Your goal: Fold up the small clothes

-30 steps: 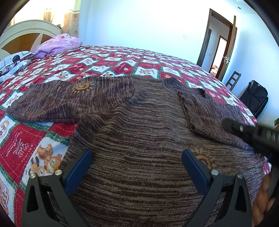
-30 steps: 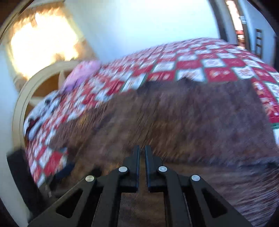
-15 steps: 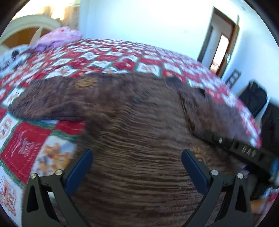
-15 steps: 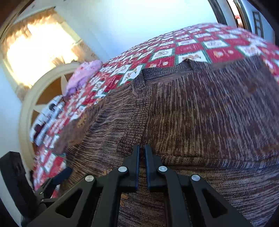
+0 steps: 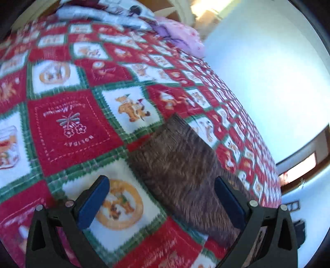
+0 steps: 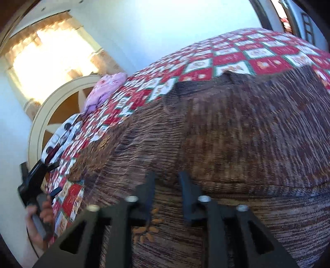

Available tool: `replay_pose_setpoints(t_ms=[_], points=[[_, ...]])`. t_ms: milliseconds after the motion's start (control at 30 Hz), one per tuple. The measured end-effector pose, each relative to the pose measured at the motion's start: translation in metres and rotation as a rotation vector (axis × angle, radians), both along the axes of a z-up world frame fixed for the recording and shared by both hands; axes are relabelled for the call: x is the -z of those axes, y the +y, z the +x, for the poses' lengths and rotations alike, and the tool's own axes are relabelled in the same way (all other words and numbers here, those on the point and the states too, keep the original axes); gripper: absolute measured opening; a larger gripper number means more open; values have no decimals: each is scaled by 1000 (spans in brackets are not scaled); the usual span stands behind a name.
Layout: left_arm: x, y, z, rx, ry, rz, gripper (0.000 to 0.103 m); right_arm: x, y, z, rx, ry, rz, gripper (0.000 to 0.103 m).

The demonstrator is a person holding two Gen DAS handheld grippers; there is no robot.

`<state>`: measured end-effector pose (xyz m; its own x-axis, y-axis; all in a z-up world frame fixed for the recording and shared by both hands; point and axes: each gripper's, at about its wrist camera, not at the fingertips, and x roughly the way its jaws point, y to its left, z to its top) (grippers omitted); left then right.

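Note:
A brown knit sweater [image 6: 237,127] lies spread on the bed, its right sleeve folded over the body. One sleeve end [image 5: 181,156] reaches into the left wrist view. My left gripper [image 5: 163,198] is open and empty, low over the quilt, with the sleeve end between its blue pads. It also shows in the right wrist view [image 6: 39,181] at the far left, held by a hand. My right gripper [image 6: 167,185] is partly open and empty, just above the sweater near an orange sun patch [image 6: 146,228].
A red, white and green holiday quilt [image 5: 70,127] covers the bed. A pink pillow [image 5: 181,35] and a printed pillow [image 5: 107,14] lie by the cream headboard [image 6: 57,107]. A doorway [image 5: 303,162] and a chair [image 6: 308,26] stand beyond the bed.
My left gripper has swung left off the sweater body to the left sleeve end. My right gripper's jaws have parted from shut to partly open.

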<state>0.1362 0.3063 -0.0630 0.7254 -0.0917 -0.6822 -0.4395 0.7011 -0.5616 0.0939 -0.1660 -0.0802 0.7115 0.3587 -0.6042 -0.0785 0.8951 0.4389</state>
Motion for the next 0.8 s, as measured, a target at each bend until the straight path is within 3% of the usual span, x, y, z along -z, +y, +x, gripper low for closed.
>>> replay_pose_setpoints(t_ms=[100, 167, 300, 367, 433, 500, 633, 800], points=[[-2, -5, 8, 22, -16, 60, 102, -4, 18, 0, -8, -5, -117, 52], [2, -10, 12, 42, -11, 69, 94, -4, 23, 0, -6, -2, -160, 52], [7, -12, 9, 37, -38, 106, 78, -3, 20, 2, -6, 0, -137, 52], [8, -13, 9, 41, -45, 116, 78, -2, 18, 1, -6, -1, -123, 52], [8, -12, 11, 46, -45, 105, 59, -2, 18, 1, -6, 0, -122, 52], [15, -8, 15, 43, -28, 62, 19, -2, 18, 1, -6, -1, -122, 52], [23, 5, 10, 19, -55, -35, 12, -2, 16, 0, -6, -2, -106, 52], [12, -11, 18, 31, -15, 71, 11, 0, 10, 0, -8, -5, -56, 52]])
